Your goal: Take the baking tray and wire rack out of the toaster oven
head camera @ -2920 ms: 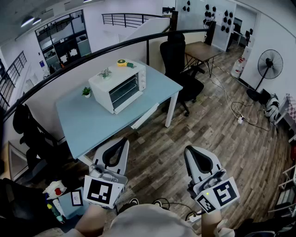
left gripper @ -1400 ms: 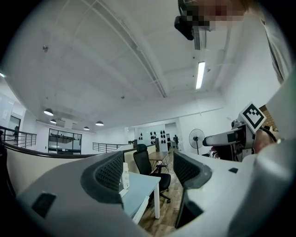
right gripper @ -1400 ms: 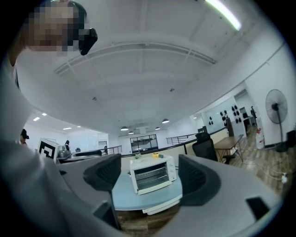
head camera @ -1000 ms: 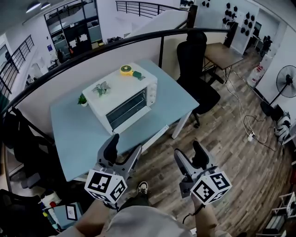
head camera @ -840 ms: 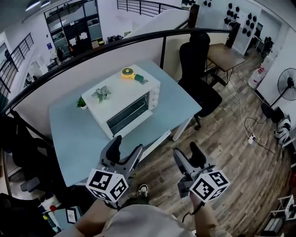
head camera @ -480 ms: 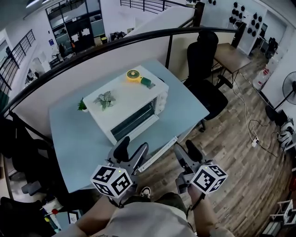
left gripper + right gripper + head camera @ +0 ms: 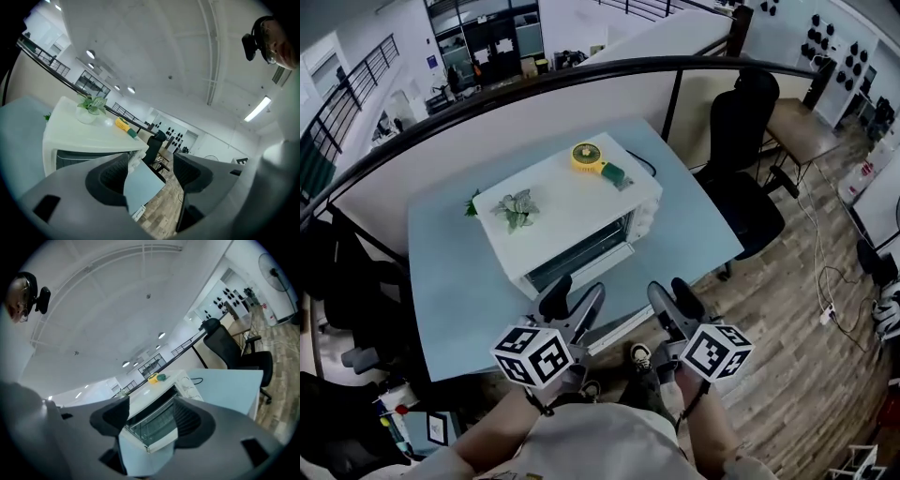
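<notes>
Left gripper [image 7: 575, 291] and right gripper [image 7: 671, 292], both spread and empty with jaws just narrowing, are hovering before the shut toaster oven [image 7: 572, 220] on the counter [image 7: 450, 281], tray and rack presumably inside; tugging its door hard is risking toppling the plant [image 7: 516, 208] atop.

Both grippers have advanced toward the toaster oven [image 7: 572, 220]. Earlier they were well apart from it; now the left gripper [image 7: 575, 291] and right gripper [image 7: 670, 292] are near its front door. Both sets of jaws have just been closing slightly, with nothing between them.
</notes>
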`<state>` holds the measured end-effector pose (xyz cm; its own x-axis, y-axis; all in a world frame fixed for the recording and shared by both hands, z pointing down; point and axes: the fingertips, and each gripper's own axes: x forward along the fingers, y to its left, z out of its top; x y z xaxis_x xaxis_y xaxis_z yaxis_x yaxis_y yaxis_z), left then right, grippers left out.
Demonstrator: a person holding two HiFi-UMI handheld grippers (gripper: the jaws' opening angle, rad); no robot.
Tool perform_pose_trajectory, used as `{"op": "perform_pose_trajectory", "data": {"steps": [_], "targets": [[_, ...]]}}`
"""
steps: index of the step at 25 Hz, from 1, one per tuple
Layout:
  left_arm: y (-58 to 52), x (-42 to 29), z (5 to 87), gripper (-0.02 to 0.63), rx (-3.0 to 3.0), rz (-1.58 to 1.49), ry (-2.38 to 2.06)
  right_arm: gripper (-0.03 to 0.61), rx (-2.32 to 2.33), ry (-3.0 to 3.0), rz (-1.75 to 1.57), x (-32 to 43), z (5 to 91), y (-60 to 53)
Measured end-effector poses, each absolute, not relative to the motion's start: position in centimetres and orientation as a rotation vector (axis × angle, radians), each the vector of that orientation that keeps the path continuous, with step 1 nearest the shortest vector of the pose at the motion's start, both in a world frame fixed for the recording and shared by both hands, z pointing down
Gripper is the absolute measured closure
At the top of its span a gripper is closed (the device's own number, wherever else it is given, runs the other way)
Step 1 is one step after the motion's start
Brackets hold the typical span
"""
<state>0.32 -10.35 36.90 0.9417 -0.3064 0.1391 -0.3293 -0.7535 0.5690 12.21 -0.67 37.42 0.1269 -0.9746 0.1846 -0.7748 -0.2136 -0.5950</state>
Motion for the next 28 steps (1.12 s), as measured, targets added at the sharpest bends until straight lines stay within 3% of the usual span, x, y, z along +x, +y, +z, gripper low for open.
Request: {"op": "perform_pose_trajectory", "data": {"steps": [18,28], "targets": [[-16.0,3.6,44.2,0.319,1.973,-0.213,-0.938,0.314,-1.57,2.017,-1.248,18.3,45.6,-11.6],[-19.5,1.1,48.4,0.319,1.725,-0.515,-1.043,0.316,-1.331,2.033,-1.232,17.2,47.8,-17.9]]}}
